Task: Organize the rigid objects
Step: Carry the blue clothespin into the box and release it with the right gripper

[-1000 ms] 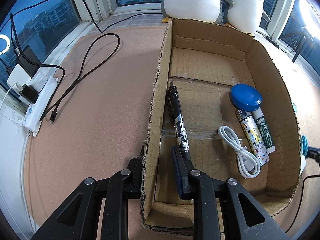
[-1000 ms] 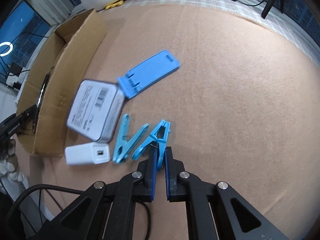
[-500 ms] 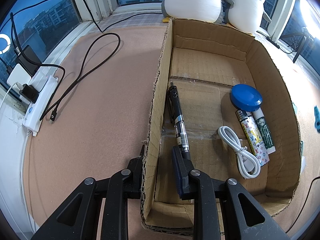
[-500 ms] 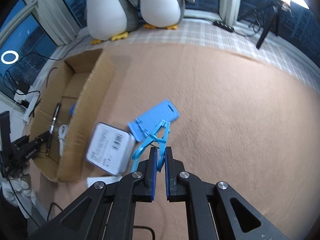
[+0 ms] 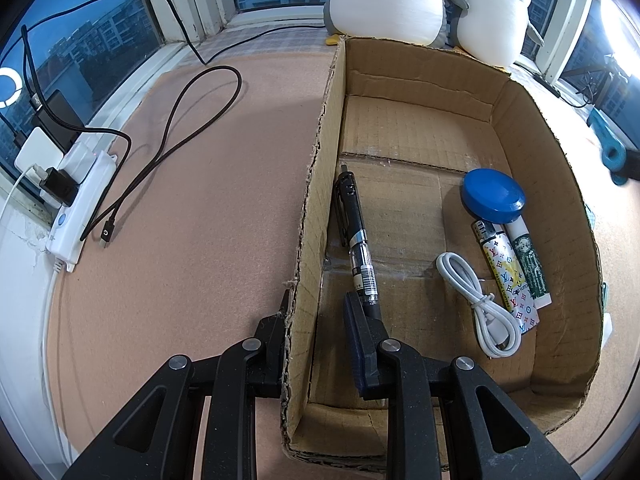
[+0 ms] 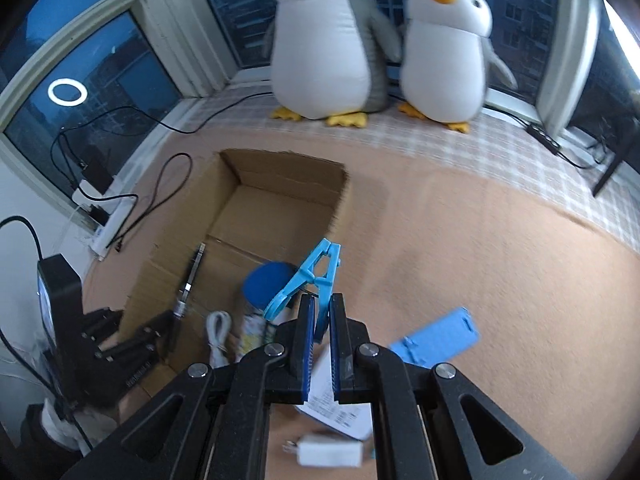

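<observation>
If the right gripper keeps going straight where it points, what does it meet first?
Probably the round blue lid inside the cardboard box; the right gripper, clamping a blue plastic clothespin, points there, though depth is unclear.

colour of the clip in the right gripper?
Light blue clothespin, clearest in the right wrist view.

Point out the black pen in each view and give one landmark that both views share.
Left wrist: the black pen lies in the cardboard box along its left wall, at picture centre.
Right wrist: the pen shows left of centre, inside the box.
Shared landmark: the blue round lid.
</observation>
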The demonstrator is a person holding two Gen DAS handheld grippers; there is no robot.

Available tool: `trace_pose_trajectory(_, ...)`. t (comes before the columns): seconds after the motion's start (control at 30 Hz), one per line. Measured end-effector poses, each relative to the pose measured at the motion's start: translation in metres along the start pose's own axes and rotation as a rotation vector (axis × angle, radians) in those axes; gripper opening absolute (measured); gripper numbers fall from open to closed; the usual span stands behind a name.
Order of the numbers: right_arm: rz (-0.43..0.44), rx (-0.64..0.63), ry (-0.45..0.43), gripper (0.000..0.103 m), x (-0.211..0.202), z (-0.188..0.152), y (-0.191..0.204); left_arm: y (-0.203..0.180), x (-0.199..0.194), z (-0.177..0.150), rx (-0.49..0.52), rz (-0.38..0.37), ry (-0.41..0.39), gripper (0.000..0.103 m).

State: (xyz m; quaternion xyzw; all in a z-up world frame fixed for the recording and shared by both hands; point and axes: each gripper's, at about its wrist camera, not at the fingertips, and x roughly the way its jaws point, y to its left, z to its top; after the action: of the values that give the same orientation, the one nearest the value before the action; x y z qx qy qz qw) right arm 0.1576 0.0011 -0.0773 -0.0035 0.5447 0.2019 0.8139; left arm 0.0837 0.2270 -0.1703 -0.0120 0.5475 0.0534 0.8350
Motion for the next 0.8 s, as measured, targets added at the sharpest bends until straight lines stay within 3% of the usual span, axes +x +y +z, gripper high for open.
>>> trace_pose_trajectory(0.27,0.024,-0.034,0.032,0.006,0.028,0.014,0.031,0.000,0.000,0.000,-0.003,-0.001,0.001,0.024)
trace_pose_trajectory(0.63,0.009,-0.060,0.055,0.007,0.046,0.018,0.039,0.000,0.000,0.000,-0.002,0.000,0.001,0.024)
trace_pose_trajectory(0.67,0.008,-0.064,0.057,0.009,0.046,0.018,0.039,0.000,0.000,0.000,-0.002,0.000,0.001,0.024)
trace_pose_trajectory(0.77,-0.010,-0.082,0.050,0.032,0.044,0.018,0.040,0.000,0.000,0.000,-0.002,0.000,0.001,0.024)
trace_pose_trajectory(0.8,-0.019,-0.085,0.038,0.035,0.042,0.017,0.040,0.000,0.000,0.000,-0.002,0.000,0.001,0.024)
